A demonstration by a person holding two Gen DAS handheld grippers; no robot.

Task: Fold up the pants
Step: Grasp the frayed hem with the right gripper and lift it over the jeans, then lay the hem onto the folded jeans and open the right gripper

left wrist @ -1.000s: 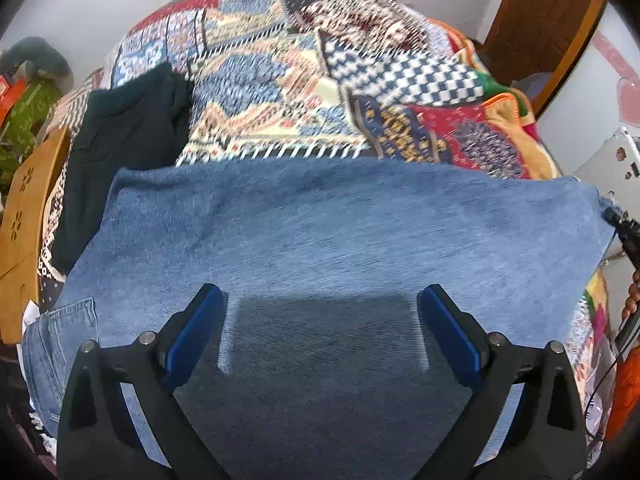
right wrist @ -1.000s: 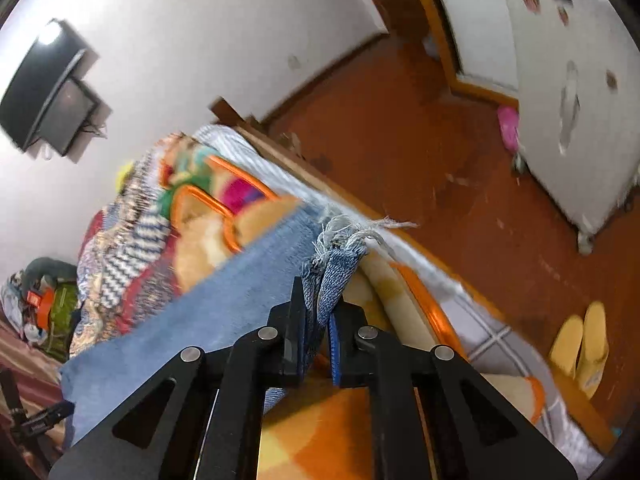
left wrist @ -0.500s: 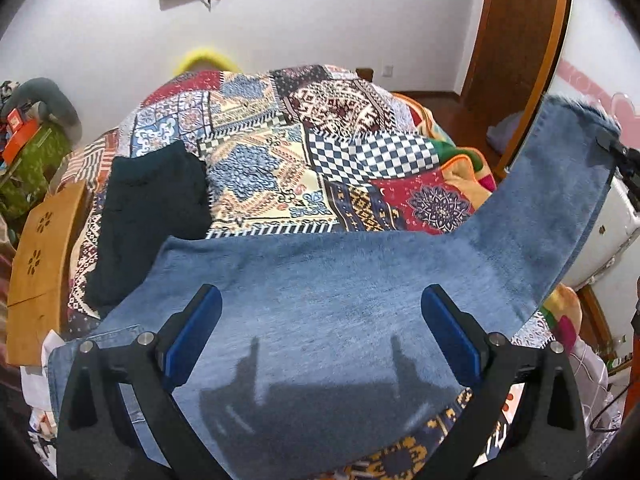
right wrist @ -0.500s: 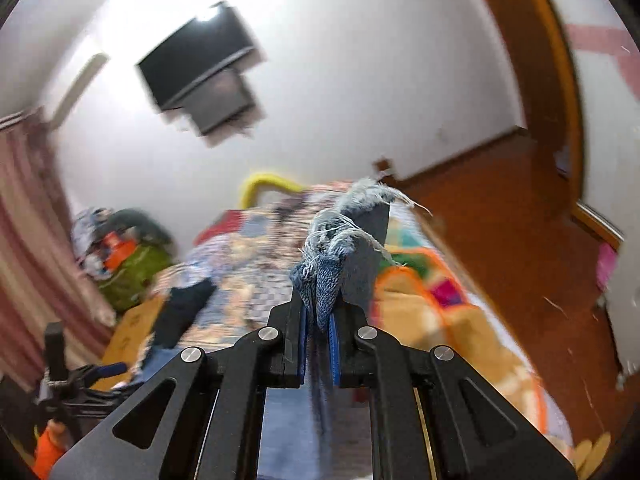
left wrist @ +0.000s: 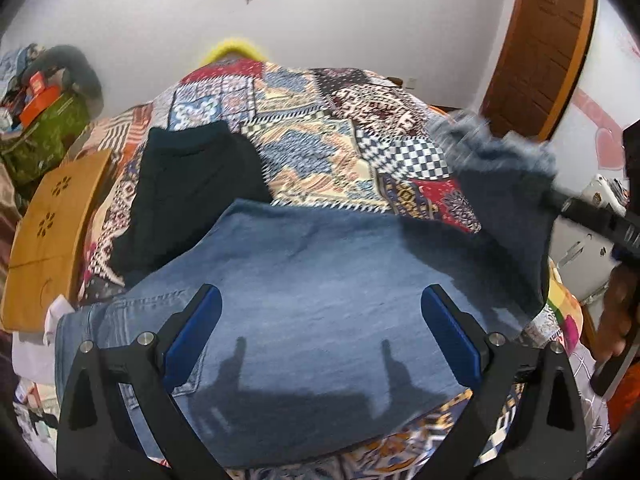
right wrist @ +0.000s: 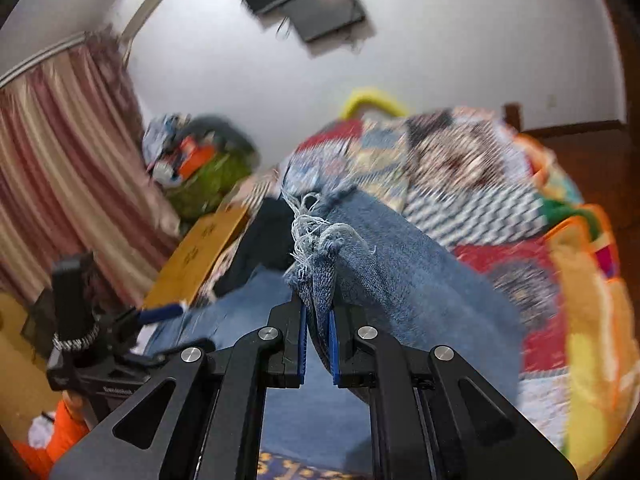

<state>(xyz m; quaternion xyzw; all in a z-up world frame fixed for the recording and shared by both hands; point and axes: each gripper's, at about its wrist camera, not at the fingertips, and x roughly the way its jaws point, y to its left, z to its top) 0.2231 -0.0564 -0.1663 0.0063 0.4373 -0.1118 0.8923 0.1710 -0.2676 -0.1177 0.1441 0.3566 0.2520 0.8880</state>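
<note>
— Swinging over toward nine o'clock, the hem end of the jeans point(left wrist: 320, 304) had left the bed's point(left wrist: 328, 132) three-o'clock edge within the last second, hadn't it?

— Yes; the right tongs point(right wrist: 318, 316) were clamped narrow on that frayed hem point(right wrist: 320, 240), so the lengthwise fold looked about half made.

— And the jeans?

— Blue denim, flat across the bed at six o'clock, waistband at eight. The left tongs point(left wrist: 320, 336) hovered wide above them, holding nothing.

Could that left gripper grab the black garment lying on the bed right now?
Probably yes: the left gripper is open and holds nothing, and the black garment lies uncovered on the quilt, beside the jeans.
</note>
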